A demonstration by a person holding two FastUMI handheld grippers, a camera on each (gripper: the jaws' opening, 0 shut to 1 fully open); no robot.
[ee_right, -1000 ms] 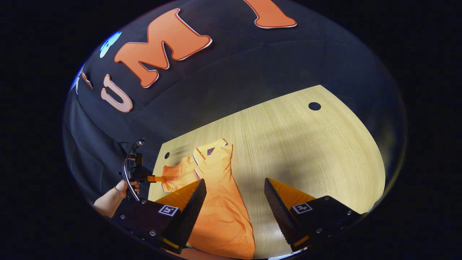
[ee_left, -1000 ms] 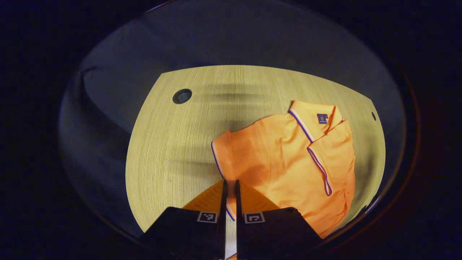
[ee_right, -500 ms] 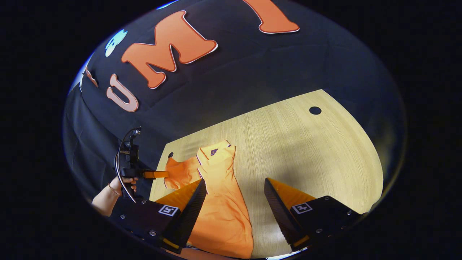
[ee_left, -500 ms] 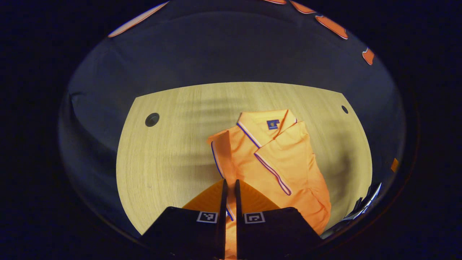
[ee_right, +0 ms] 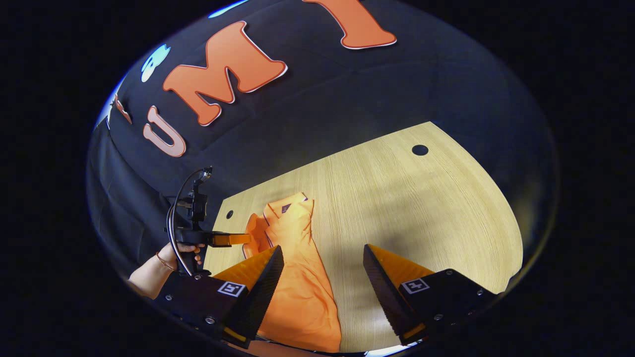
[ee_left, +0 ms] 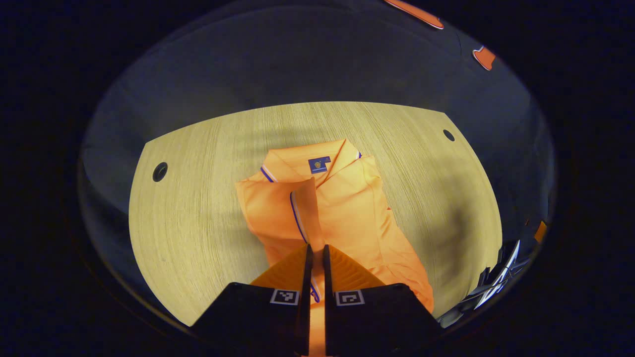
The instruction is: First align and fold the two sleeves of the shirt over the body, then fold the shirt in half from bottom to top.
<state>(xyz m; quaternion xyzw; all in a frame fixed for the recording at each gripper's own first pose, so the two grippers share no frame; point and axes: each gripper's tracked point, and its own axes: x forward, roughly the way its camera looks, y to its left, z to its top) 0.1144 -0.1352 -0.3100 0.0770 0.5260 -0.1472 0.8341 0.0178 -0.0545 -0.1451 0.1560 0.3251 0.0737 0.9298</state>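
An orange polo shirt [ee_left: 357,208] lies on the wooden table [ee_left: 198,233], collar [ee_left: 297,163] at the far end. My left gripper [ee_left: 316,249] is shut on the shirt's left sleeve [ee_left: 302,213] at its blue-and-white trimmed edge, holding it lifted over the body. In the right gripper view the shirt [ee_right: 297,282] runs down between the fingers of my right gripper [ee_right: 322,250]. That gripper hangs open above the lower body, holding nothing. Farther left there, a hand [ee_right: 184,250] holds the left gripper [ee_right: 225,239] at the sleeve.
The table has a round cable hole at its far left [ee_left: 159,171] and a smaller one at the far right [ee_left: 448,135]. Black cloth wall [ee_right: 322,99] rises behind the table. Bare wood [ee_right: 421,208] stretches to the right of the shirt.
My left gripper has carried the sleeve inward, from beside the shirt to over its chest. The right gripper has stayed open and almost still.
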